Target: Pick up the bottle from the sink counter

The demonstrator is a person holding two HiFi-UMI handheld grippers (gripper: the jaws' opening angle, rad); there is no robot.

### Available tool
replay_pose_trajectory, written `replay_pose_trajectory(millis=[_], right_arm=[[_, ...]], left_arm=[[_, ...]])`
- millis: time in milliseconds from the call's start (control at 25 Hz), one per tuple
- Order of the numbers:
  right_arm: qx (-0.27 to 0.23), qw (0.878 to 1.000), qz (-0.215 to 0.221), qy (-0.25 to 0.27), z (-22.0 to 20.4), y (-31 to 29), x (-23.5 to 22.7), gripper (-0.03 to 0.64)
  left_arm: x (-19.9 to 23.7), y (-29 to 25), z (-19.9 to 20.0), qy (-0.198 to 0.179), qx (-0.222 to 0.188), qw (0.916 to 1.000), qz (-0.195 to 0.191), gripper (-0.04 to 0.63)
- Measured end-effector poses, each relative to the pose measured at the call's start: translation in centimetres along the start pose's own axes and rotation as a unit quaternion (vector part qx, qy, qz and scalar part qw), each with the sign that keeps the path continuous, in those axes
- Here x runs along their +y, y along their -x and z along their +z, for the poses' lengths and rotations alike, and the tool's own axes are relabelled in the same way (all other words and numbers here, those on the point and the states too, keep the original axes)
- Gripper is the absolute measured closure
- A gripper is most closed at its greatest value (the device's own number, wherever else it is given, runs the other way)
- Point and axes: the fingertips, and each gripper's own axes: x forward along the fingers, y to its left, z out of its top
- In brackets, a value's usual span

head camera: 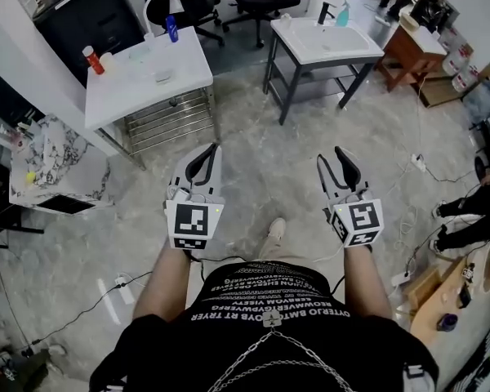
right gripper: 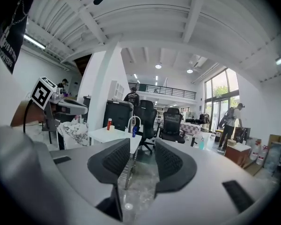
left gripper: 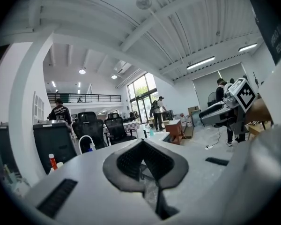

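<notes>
A small teal plastic bottle (head camera: 343, 13) stands on the white sink table (head camera: 294, 53), beside its black faucet (head camera: 327, 11). It is probably light, stiff and slippery, so take it mid-body. The left gripper (head camera: 213, 149) has its jaws clenched on nothing. The right gripper (head camera: 330, 155) has its jaws released and empty.

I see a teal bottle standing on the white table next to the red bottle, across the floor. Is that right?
Not quite. The teal bottle stands on the sink counter, beside the black tap, across the floor. The red bottle is on the white table, a separate piece. The head view shows this.
</notes>
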Motion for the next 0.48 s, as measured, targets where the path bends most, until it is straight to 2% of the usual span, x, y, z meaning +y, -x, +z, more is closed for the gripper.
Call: replay_pose_trajectory(millis=[280, 360, 480], right_arm=[[0.009, 1.000, 0.008, -0.013, -0.9, -4.9, -4.2, 0.446], [0.015, 1.000, 0.016, -0.016, -1.3, -6.1, -5.6, 0.434], [0.023, 0.999, 0.025, -0.018, -2.1, -7.6, -8.3, 0.397]], left_arm=[[0.9, -6.4, 0.2, 0.008, 0.010, 0.9999, -0.004, 0.591], [0.7, -8.4, 0.4, 0.023, 0.012, 0.9996, -0.009, 0.591], [-0.2, -11.5, 0.6, 0.021, 0.017, 0.9996, -0.009, 0.591]])
